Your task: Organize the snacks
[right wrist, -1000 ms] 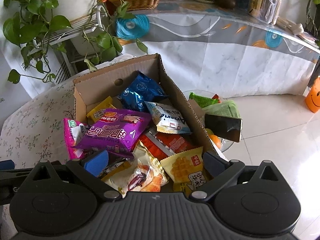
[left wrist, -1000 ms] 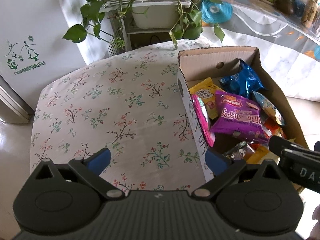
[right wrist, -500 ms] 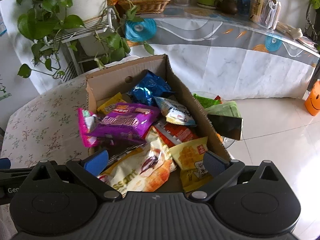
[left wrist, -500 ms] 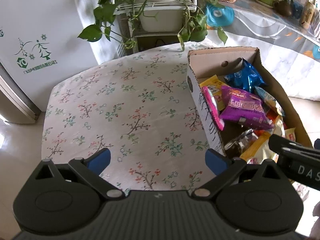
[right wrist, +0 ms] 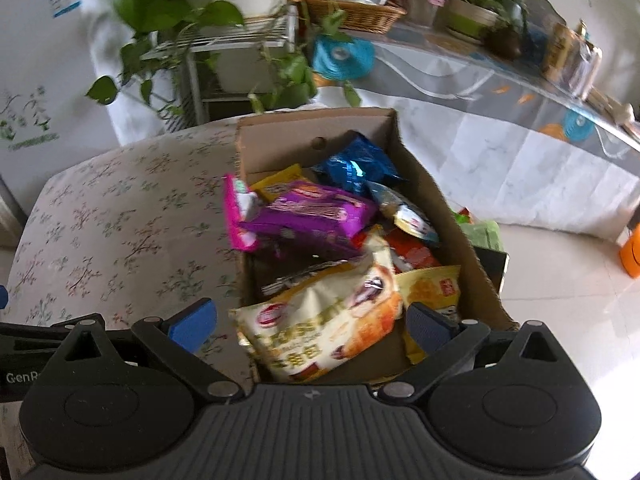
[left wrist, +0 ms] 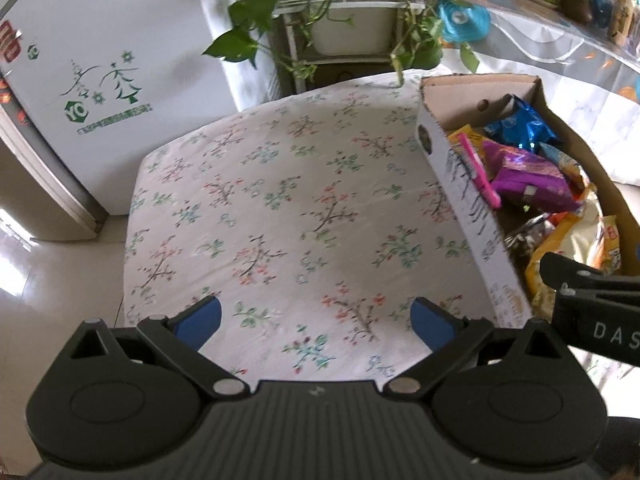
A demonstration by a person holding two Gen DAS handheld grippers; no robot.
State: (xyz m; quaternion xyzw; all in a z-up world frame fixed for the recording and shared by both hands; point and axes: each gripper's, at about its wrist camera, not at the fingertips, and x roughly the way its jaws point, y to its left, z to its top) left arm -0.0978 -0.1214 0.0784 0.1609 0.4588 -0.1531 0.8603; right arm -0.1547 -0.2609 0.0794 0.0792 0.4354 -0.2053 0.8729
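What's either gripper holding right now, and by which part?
Nothing. The left gripper is open above the floral tablecloth; the right gripper is open over the croissant bag, not gripping it.

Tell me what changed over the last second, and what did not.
Both grippers pulled back and up from the cardboard box: the left gripper now looks over bare floral tablecloth, and the right gripper sees more of the cream croissant bag. Nothing was grasped or released. Both sets of jaws stayed wide open, and the snacks stayed in the box.
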